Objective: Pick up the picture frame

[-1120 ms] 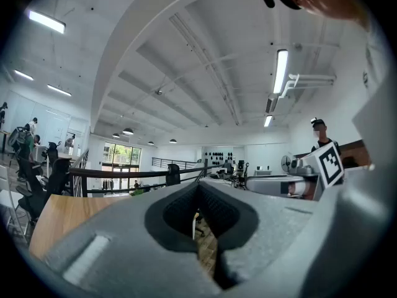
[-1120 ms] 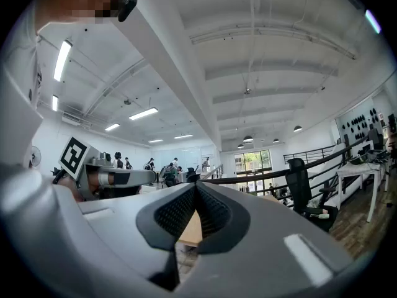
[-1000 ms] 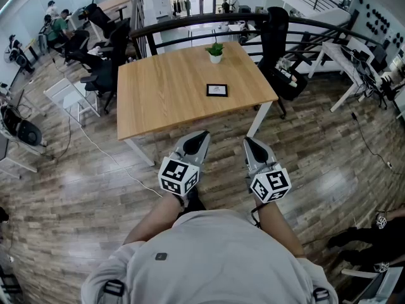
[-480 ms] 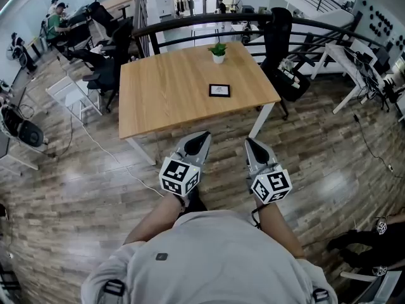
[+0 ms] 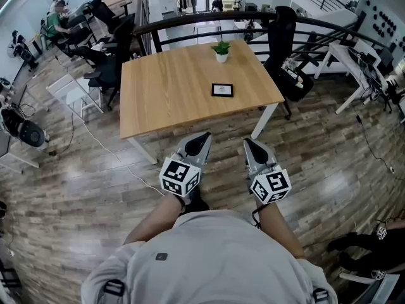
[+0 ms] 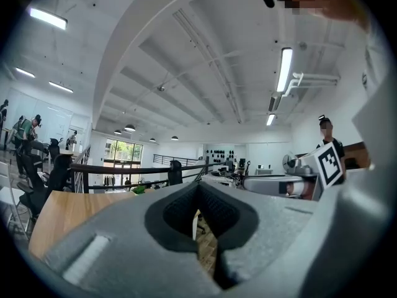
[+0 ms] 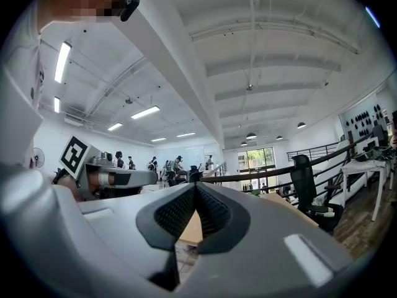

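A small black picture frame (image 5: 222, 90) with a white insert lies flat on the wooden table (image 5: 164, 100), toward its right half. My left gripper (image 5: 204, 135) and right gripper (image 5: 248, 142) are held side by side over the floor, just short of the table's near edge. Both are shut with nothing between the jaws. In the left gripper view the left gripper (image 6: 198, 185) points level at the table edge, and the right gripper (image 7: 196, 186) does the same in its own view. The frame itself shows in neither gripper view.
A small potted plant (image 5: 221, 50) stands at the table's far edge. A black railing (image 5: 209, 23) runs behind the table. Office chairs (image 5: 104, 68) stand left of it, another chair (image 5: 281, 43) at the right. A white cable (image 5: 111, 160) lies on the wood floor.
The table and frame have slid slightly right and down in the head view. Both grippers keep their place and stay shut.
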A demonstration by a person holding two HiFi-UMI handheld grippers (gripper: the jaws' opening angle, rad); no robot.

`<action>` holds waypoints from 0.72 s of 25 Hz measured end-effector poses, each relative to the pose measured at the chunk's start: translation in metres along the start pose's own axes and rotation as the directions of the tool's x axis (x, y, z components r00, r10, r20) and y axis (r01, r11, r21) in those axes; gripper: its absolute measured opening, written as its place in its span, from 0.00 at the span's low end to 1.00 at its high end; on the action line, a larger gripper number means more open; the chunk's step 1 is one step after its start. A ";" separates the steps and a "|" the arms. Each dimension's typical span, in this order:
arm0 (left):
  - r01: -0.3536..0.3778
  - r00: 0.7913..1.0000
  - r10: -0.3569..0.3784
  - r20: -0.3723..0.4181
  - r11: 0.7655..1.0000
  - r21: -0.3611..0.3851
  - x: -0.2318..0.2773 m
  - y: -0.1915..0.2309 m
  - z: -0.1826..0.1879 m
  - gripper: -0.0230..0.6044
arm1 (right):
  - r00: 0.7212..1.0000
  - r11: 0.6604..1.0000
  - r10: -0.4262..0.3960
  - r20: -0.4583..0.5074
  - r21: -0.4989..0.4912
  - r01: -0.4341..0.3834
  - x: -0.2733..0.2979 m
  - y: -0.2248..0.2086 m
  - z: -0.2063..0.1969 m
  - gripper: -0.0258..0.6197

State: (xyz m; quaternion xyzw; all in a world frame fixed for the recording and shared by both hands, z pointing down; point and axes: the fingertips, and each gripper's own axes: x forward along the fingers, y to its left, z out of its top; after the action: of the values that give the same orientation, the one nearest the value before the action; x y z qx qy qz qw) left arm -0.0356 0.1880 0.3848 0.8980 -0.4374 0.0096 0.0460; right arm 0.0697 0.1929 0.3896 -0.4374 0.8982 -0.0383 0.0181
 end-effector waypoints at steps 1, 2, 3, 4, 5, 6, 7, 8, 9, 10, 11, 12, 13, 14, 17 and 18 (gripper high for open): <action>-0.001 1.000 0.001 -0.001 1.000 -0.002 0.001 0.003 -0.001 0.04 | 1.000 1.000 -0.002 -0.004 0.006 0.002 0.003 -0.002 -0.002 0.05; -0.003 1.000 0.003 -0.002 1.000 -0.004 0.003 0.006 -0.001 0.04 | 1.000 1.000 -0.004 -0.008 0.013 0.004 0.007 -0.004 -0.003 0.05; -0.005 1.000 0.005 -0.004 1.000 -0.006 0.004 0.010 -0.001 0.04 | 1.000 1.000 -0.005 -0.012 0.019 0.005 0.010 -0.005 -0.003 0.05; -0.007 1.000 0.007 -0.005 1.000 -0.007 0.006 0.013 0.000 0.04 | 1.000 1.000 -0.006 -0.014 0.025 0.007 0.014 -0.006 -0.004 0.05; -0.008 1.000 0.008 -0.006 1.000 -0.007 0.007 0.017 0.000 0.04 | 1.000 1.000 -0.007 -0.017 0.028 0.008 0.017 -0.008 -0.004 0.05; -0.009 1.000 0.009 -0.007 1.000 -0.008 0.009 0.020 0.000 0.04 | 1.000 1.000 -0.008 -0.019 0.029 0.008 0.020 -0.009 -0.004 0.05; -0.010 1.000 0.010 -0.008 1.000 -0.009 0.012 0.023 -0.001 0.04 | 1.000 1.000 -0.008 -0.021 0.030 0.008 0.024 -0.011 -0.005 0.05; -0.010 1.000 0.010 -0.009 1.000 -0.011 0.014 0.027 -0.002 0.04 | 1.000 1.000 -0.008 -0.022 0.029 0.008 0.029 -0.013 -0.006 0.05; -0.009 1.000 0.009 -0.009 1.000 -0.012 0.017 0.031 -0.002 0.04 | 1.000 1.000 -0.008 -0.024 0.030 0.009 0.034 -0.015 -0.006 0.05; -0.009 1.000 0.009 -0.009 1.000 -0.014 0.020 0.037 -0.002 0.04 | 1.000 0.999 -0.009 -0.026 0.031 0.010 0.040 -0.017 -0.007 0.05; -0.008 1.000 0.008 -0.011 1.000 -0.016 0.023 0.043 -0.002 0.04 | 1.000 0.999 -0.011 -0.028 0.034 0.011 0.047 -0.019 -0.008 0.05; -0.006 1.000 0.006 -0.013 1.000 -0.019 0.027 0.051 -0.003 0.04 | 0.999 0.999 -0.013 -0.032 0.039 0.014 0.055 -0.020 -0.010 0.05; -0.004 1.000 0.003 -0.017 1.000 -0.023 0.030 0.058 -0.005 0.04 | 0.999 0.999 -0.015 -0.037 0.044 0.016 0.063 -0.022 -0.012 0.05; -0.001 1.000 0.000 -0.020 1.000 -0.026 0.034 0.066 -0.006 0.04 | 0.999 0.999 -0.018 -0.041 0.049 0.020 0.072 -0.025 -0.014 0.05; 0.009 1.000 -0.009 -0.023 1.000 -0.025 0.048 0.090 -0.005 0.04 | 0.999 0.998 -0.029 -0.046 0.052 0.031 0.097 -0.033 -0.013 0.05; 0.012 1.000 -0.012 -0.023 1.000 -0.022 0.053 0.099 -0.003 0.04 | 0.998 0.998 -0.032 -0.047 0.052 0.035 0.106 -0.035 -0.012 0.05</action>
State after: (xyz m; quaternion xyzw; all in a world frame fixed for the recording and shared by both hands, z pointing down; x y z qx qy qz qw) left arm -0.0807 0.0863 0.3983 0.8999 -0.4315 0.0151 0.0608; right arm 0.0313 0.0883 0.4051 -0.4508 0.8897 -0.0725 0.0083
